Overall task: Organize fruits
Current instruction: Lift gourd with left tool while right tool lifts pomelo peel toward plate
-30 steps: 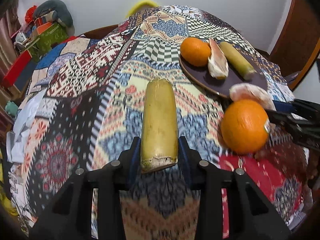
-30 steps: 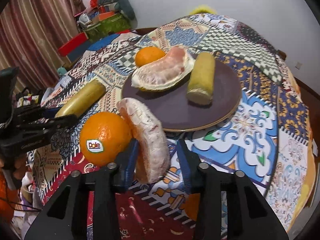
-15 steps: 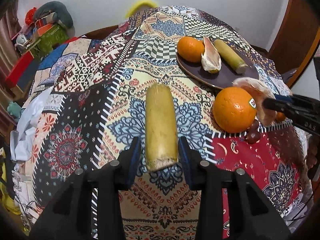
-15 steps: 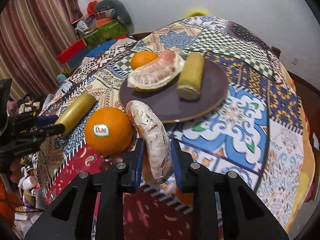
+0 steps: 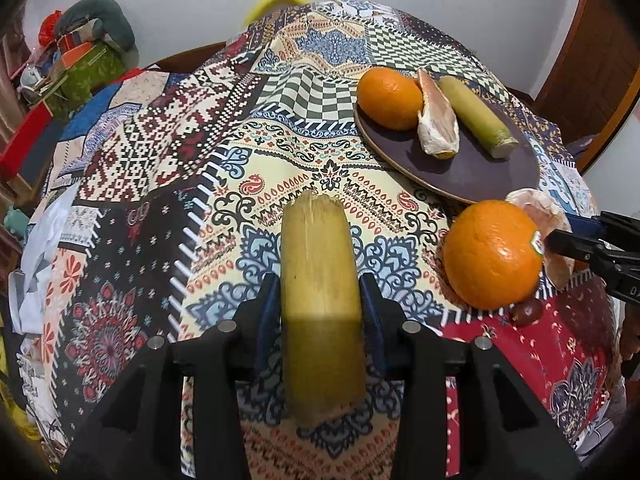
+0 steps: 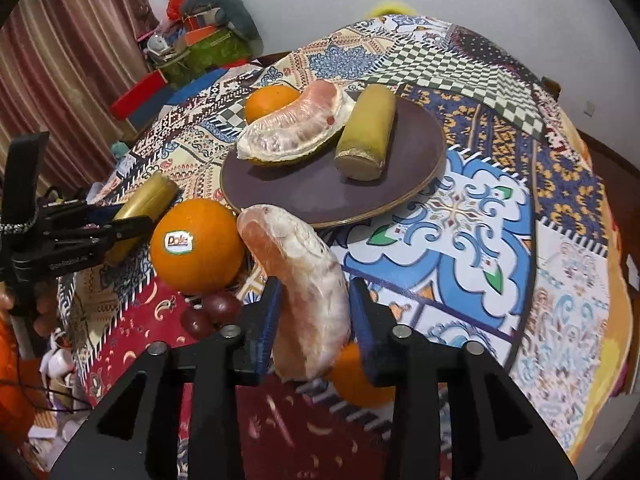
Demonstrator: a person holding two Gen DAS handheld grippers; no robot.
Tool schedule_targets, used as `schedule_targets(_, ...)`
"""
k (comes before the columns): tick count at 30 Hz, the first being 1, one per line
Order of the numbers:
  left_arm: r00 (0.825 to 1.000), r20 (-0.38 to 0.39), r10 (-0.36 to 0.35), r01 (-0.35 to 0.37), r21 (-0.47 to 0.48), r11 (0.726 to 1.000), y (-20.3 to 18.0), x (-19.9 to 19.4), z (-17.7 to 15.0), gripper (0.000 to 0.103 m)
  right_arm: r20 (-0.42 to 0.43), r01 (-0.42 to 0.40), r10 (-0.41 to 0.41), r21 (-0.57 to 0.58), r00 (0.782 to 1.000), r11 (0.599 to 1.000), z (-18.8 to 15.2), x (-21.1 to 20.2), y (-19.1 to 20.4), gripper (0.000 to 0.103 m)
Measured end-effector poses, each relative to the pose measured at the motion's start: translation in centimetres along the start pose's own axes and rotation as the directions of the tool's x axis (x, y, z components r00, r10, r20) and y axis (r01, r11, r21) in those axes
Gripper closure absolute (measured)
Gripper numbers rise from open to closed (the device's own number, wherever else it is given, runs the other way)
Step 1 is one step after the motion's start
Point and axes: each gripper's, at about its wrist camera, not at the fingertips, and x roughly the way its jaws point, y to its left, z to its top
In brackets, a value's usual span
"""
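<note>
My left gripper (image 5: 320, 300) is shut on a yellow sugarcane piece (image 5: 320, 280) and holds it above the patterned cloth. My right gripper (image 6: 314, 312) is shut on a peeled pomelo wedge (image 6: 304, 280), lifted near the front rim of the brown plate (image 6: 328, 196). The plate holds an orange (image 6: 268, 100), a pomelo wedge (image 6: 296, 128) and a second sugarcane piece (image 6: 366, 132). A Dole orange (image 6: 196, 244) sits on the cloth left of my right gripper; it also shows in the left wrist view (image 5: 490, 254).
Small dark round fruits (image 6: 212, 312) lie beside the Dole orange, and another orange fruit (image 6: 360, 376) lies under my right gripper. Clutter (image 6: 200, 40) is stacked at the far left. The table falls away at its round edges.
Both grippers have lifted their fruit. The sugarcane piece sits deeper between the left fingers and the plate looks closer. The right gripper has carried the pomelo wedge closer to the plate.
</note>
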Motion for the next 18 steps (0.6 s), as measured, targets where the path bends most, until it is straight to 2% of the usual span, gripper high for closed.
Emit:
schedule_targets(4, 1.000, 0.016, 0.020, -0.020, 0.018, 1.000, -0.3, 0.5, 0.3, 0.063, -0.005, -0.025, 0.025, 0.012, 1.000, 1.000, 0.3, 0.6, -0.2, 0.065)
schedule_targets(10, 0.999, 0.028, 0.030, -0.030, 0.010, 0.999, -0.4, 1.2, 0.9, 0.063, -0.014, -0.011, 0.011, -0.030, 1.000, 0.999, 0.3, 1.4, 0.8, 0.055)
schedule_targets(14, 0.998, 0.038, 0.059, -0.059, 0.011, 0.998, -0.8, 1.4, 1.0, 0.064, -0.011, 0.028, -0.029, -0.068, 1.000, 0.997, 0.4, 1.8, 1.4, 0.053)
schedule_targets(18, 0.998, 0.039, 0.055, -0.054, -0.010, 0.998, -0.6, 1.2, 0.9, 0.065, 0.014, 0.063, -0.062, -0.070, 0.998, 0.996, 0.4, 1.7, 1.6, 0.057)
